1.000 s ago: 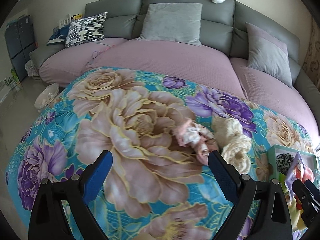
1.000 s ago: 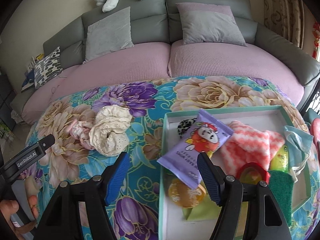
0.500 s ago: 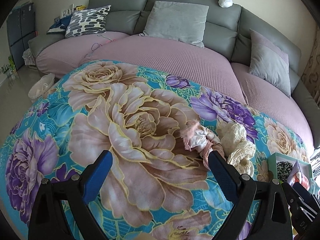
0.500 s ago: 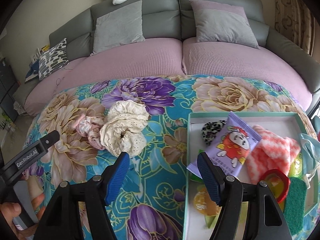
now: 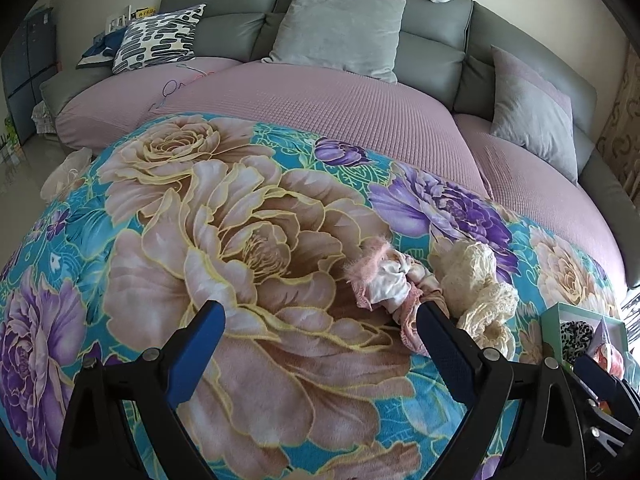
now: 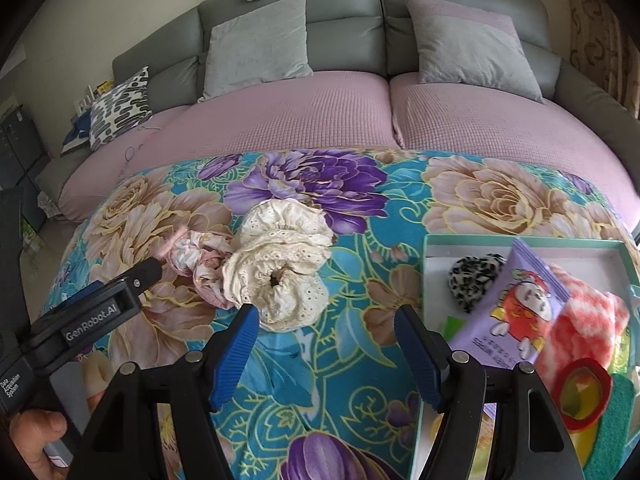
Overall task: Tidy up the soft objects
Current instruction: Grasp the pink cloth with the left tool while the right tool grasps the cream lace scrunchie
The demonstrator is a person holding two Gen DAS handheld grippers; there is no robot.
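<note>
Scrunchies nearer point(image 6: 280, 268), 2 together, 1 tray point(image 6: 520, 242)

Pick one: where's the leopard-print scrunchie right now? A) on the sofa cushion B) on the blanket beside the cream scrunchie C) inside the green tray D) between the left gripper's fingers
C: the leopard-print scrunchie lies inside the green tray, beside the purple snack packet and apart from the cream scrunchie on the blanket.
</note>
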